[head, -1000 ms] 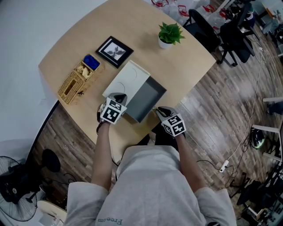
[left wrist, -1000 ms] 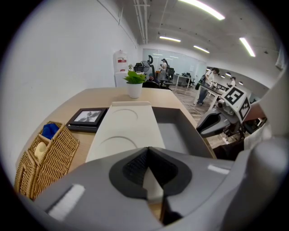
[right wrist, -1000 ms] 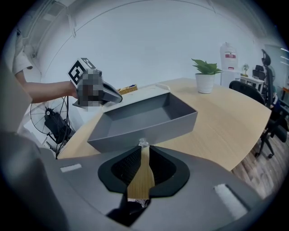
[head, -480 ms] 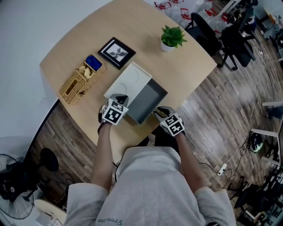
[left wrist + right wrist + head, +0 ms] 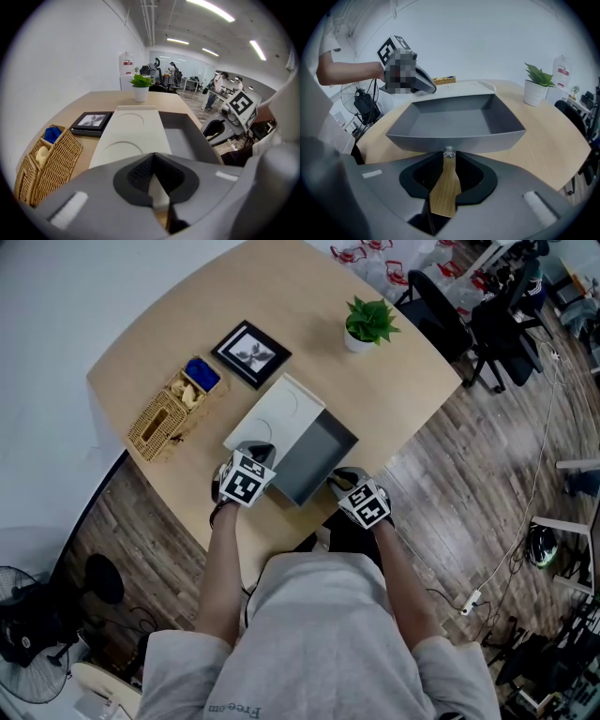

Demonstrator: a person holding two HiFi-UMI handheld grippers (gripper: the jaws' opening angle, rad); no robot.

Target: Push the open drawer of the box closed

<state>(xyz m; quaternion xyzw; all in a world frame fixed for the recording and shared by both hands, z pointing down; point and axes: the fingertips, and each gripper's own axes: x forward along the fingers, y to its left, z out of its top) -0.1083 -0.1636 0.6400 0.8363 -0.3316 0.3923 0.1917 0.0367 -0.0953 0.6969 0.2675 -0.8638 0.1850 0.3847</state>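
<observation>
Left gripper (image 5: 153,157), jaws together, covering white box (image 5: 131,136) near edge; right gripper (image 5: 449,158), jaws likewise together, meeting grey drawer (image 5: 454,122) at tiny knob (image 5: 449,152); drawer staying open as before.

White box (image 5: 274,418) on table, grey drawer (image 5: 315,459) open.

The box (image 5: 277,413) is white; its drawer (image 5: 317,456) is grey. The table (image 5: 394,381) is light wood grain. The basket (image 5: 161,420) is tan wicker weave. The picture frame (image 5: 250,352) is black. The left gripper (image 5: 256,450) and right gripper (image 5: 341,477) carry black-and-white square markers.
</observation>
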